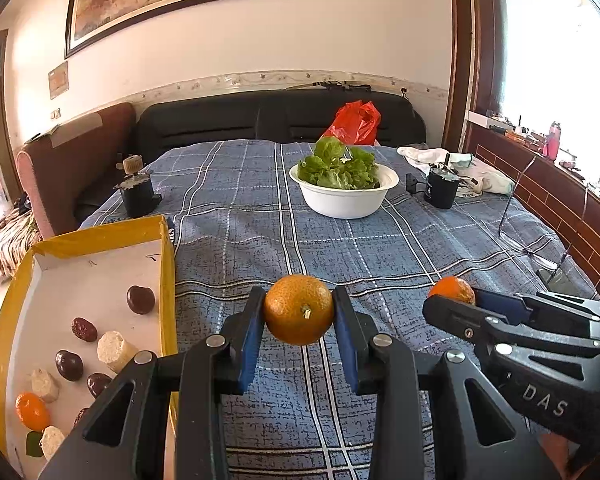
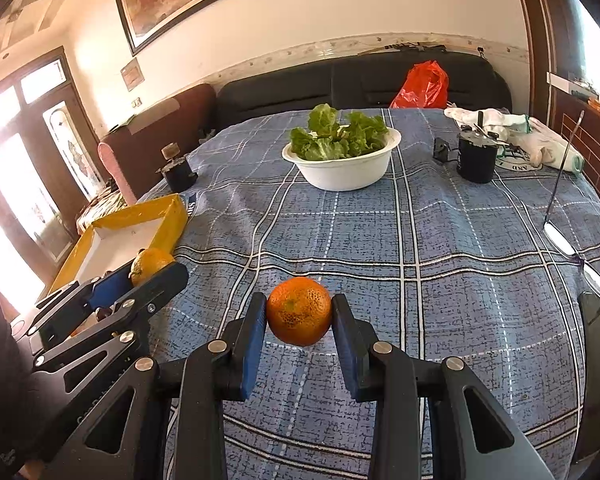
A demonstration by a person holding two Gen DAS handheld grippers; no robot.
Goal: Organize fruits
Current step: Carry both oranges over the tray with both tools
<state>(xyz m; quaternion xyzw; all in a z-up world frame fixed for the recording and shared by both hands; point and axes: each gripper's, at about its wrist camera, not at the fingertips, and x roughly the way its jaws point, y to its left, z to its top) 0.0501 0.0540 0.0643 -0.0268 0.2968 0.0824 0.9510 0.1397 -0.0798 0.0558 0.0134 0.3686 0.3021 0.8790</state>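
Both jaws closed on fruit: left gripper [image 1: 299, 312] clamps one orange [image 1: 299, 309], right gripper [image 2: 299, 312] clamps another orange [image 2: 299, 310], both lifted above the plaid cloth [image 1: 340, 248].
I judge sorting partly done: yellow tray [image 1: 167, 280] at left already holds an orange, dates and pale chunks; my two held oranges aren't placed yet.

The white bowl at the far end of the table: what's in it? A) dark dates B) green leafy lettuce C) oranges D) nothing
B: the white bowl is heaped with green lettuce leaves, while the oranges are elsewhere, one clamped in each tool.
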